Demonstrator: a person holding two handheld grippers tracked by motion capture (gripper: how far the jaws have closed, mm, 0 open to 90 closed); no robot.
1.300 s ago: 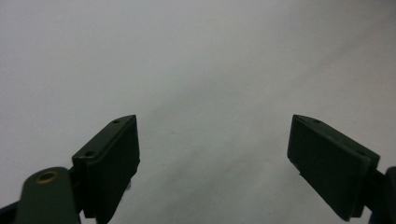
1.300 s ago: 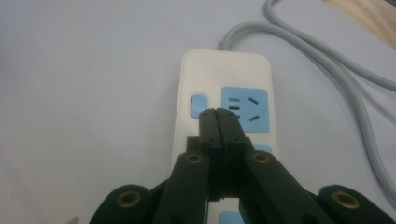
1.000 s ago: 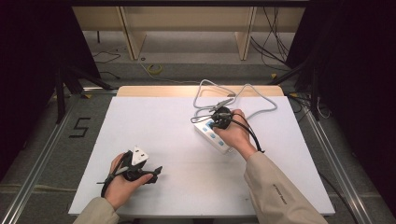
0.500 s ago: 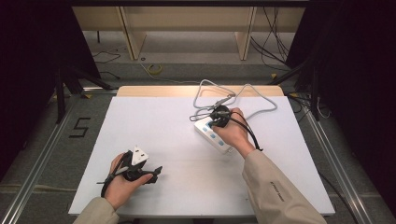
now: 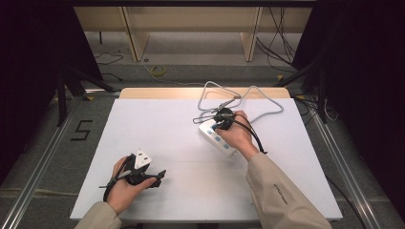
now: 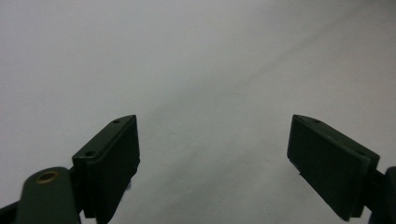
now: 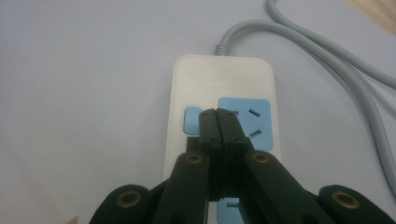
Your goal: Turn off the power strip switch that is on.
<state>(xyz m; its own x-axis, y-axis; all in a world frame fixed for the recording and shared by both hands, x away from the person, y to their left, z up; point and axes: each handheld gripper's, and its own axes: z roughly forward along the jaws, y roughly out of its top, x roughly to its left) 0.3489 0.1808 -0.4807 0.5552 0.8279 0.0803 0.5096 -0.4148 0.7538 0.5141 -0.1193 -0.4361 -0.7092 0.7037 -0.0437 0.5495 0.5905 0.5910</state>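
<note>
The table [image 5: 157, 124] carried a white sheet across its top, with a strip of bare wood showing along the far edge. On the right half lay a white power strip [image 5: 217, 138], set at a slant, its grey cord [image 5: 248, 98] looping away toward the far edge and back. The right hand-held gripper [image 5: 220, 120] was held by the person's right hand [image 5: 237, 136] directly over the power strip. In the right gripper view, its jaws were pressed fully together with nothing between them, and the joined tips of the right hand-held gripper [image 7: 217, 112] sat over the face of the power strip [image 7: 222, 74], between a small blue button [image 7: 191, 120] and a blue socket panel [image 7: 250, 121]; whether the tips actually touched the surface could not be told. The cord [image 7: 322, 51] left the far end of the strip and ran off to the right. The left hand-held gripper [image 5: 157, 175] rested in the person's left hand [image 5: 125, 188] near the front left of the table, well apart from the power strip, with a grey plate [image 5: 142, 159] on top. In the left gripper view, the left hand-held gripper [image 6: 212, 144] had its jaws spread wide apart over bare white sheet and held nothing.
</note>
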